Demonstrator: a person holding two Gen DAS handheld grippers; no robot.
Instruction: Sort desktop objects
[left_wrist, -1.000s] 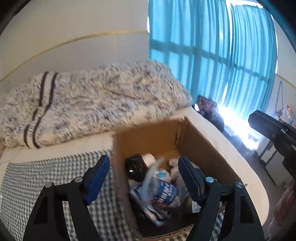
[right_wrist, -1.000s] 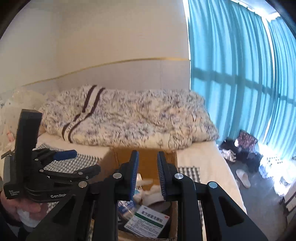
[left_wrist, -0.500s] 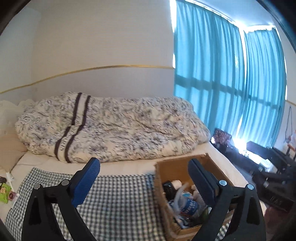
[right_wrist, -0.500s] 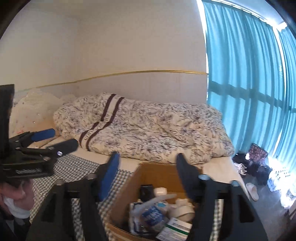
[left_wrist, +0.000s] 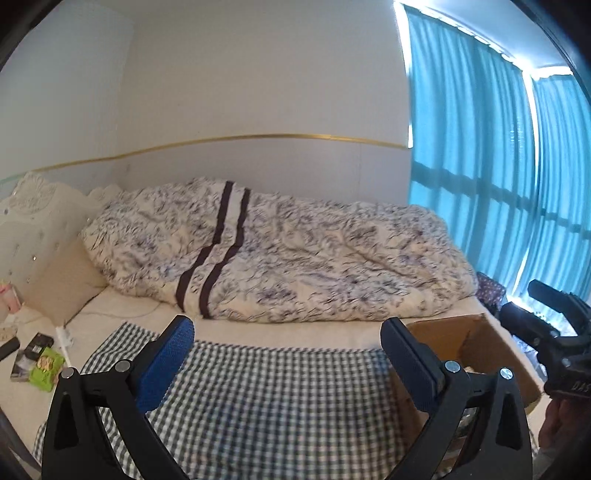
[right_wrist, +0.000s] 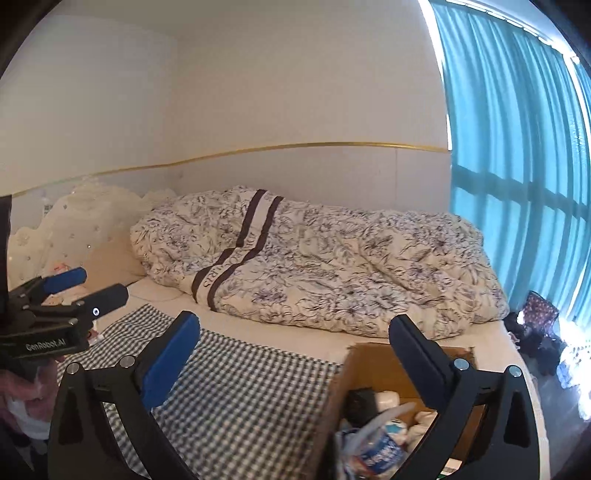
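Cardboard box (right_wrist: 373, 363) of sorted items sits on the bed at the right edge of the checked cloth (right_wrist: 236, 387). Left gripper (left_wrist: 286, 363) hangs over the cloth, fingers spread wide and empty, box beside its right finger. Right gripper (right_wrist: 293, 363) likewise gapes empty, its right finger (right_wrist: 417, 360) above the box.
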